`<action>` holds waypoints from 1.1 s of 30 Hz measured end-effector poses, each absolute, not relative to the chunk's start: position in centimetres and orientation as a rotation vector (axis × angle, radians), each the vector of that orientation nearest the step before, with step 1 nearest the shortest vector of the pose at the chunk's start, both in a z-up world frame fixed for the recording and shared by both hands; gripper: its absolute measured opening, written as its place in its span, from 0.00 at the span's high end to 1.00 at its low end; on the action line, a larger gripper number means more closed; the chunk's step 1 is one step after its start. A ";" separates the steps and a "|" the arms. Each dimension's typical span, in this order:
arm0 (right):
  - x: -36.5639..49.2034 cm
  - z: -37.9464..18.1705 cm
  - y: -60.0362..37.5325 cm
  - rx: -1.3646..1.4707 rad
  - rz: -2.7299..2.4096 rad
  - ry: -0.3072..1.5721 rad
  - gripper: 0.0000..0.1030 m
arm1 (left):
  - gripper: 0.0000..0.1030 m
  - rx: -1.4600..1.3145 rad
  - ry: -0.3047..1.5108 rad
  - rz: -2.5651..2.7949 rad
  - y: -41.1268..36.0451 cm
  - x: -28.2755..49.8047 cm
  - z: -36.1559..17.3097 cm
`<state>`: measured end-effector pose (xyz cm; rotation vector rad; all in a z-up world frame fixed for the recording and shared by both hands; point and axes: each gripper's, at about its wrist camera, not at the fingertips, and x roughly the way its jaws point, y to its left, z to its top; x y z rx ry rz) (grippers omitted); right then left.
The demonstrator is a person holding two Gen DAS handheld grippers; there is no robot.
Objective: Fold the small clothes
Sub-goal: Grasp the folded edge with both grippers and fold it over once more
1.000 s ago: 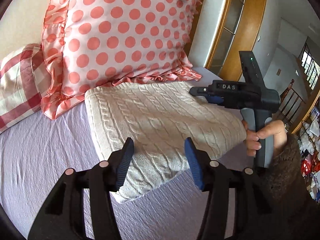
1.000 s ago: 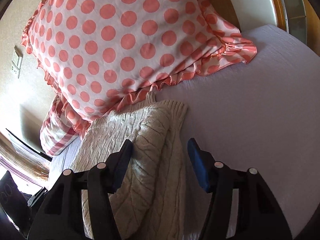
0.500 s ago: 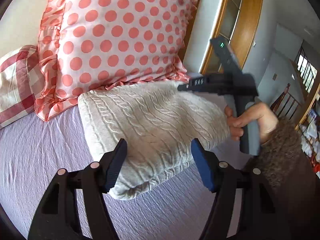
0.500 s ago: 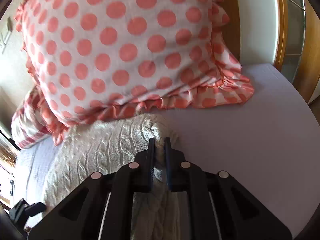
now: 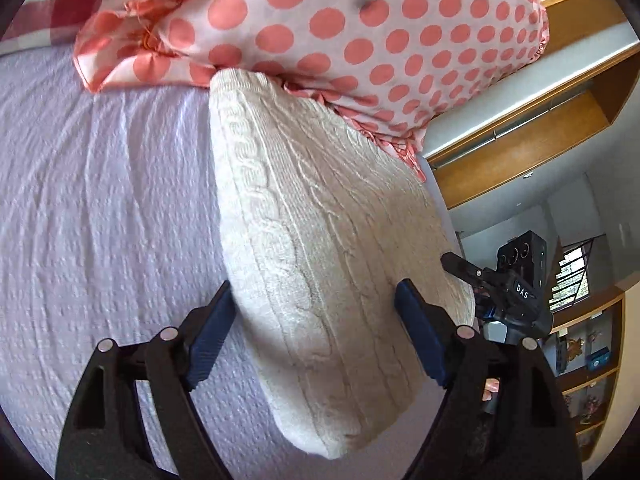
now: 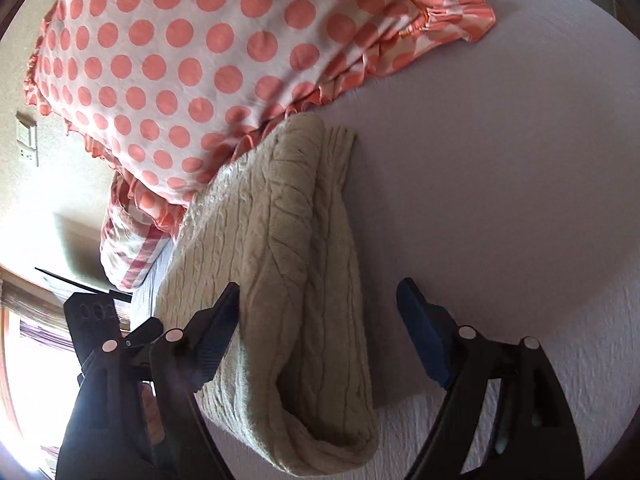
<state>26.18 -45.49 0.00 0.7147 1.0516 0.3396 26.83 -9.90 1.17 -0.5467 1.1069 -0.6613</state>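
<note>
A cream cable-knit sweater (image 5: 320, 240) lies folded into a thick block on the lilac bedspread (image 5: 100, 200), its far end against a polka-dot pillow. My left gripper (image 5: 312, 340) is open, its jaws on either side of the sweater's near end. In the right wrist view the sweater (image 6: 288, 260) shows its stacked folded layers. My right gripper (image 6: 320, 320) is open over the sweater's right edge, holding nothing. The right gripper also shows in the left wrist view (image 5: 516, 300), beside the sweater's right side.
A large white pillow with coral dots (image 5: 360, 40) leans at the head of the bed, also in the right wrist view (image 6: 180, 60). A red checked pillow (image 6: 128, 248) lies beside it. Wooden wardrobe doors (image 5: 540, 140) and shelves (image 5: 592, 360) stand beyond the bed's edge.
My right gripper, shut on the sweater's end half a second ago, has opened and drawn back. My left gripper has swung round to the sweater's near end, jaws still open.
</note>
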 end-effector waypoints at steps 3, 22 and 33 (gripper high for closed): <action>25.7 -0.7 -45.0 0.773 0.425 1.023 0.54 | 0.18 -0.542 1.100 -0.671 -10.6 26.9 1.3; 24.1 5.8 -27.2 0.334 0.422 0.906 0.48 | 0.45 -0.358 0.924 -0.357 8.8 20.5 5.8; 22.5 3.9 -23.2 0.349 0.540 0.949 0.38 | 0.35 -0.174 0.882 -0.501 -1.2 19.2 5.5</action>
